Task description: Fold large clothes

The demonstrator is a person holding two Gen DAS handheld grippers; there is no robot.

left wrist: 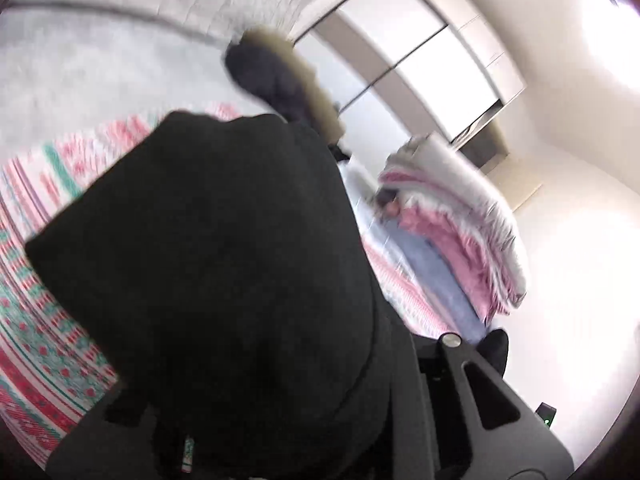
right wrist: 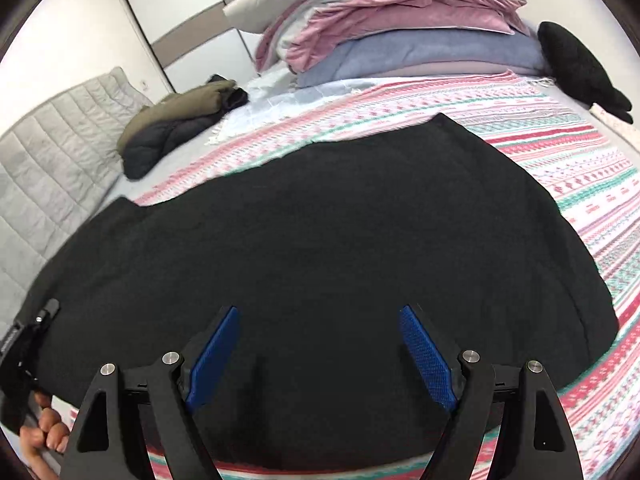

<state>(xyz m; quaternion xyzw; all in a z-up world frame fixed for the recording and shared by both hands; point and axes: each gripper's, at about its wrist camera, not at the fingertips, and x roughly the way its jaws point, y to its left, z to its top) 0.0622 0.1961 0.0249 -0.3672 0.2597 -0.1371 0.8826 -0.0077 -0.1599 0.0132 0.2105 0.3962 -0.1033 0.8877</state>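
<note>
A large black garment [right wrist: 304, 232] lies spread on the striped pink, white and teal bedspread [right wrist: 560, 160]. My right gripper [right wrist: 320, 320] is open, its blue pads [right wrist: 216, 356] wide apart just above the garment's near edge. In the left wrist view the black garment [left wrist: 216, 272] drapes over my left gripper and hides its fingertips; only part of the right finger's black frame [left wrist: 472, 384] shows. The left gripper's body [right wrist: 28, 344] shows at the garment's left edge in the right wrist view, with a hand below it.
A stack of folded pink, grey and blue bedding [right wrist: 400, 20] sits at the far side of the bed. An olive and black jacket [right wrist: 176, 124] lies far left. A black plush item [right wrist: 576, 64] lies far right. A grey quilted headboard [right wrist: 48, 168] stands on the left, wardrobe doors [left wrist: 420, 60] beyond.
</note>
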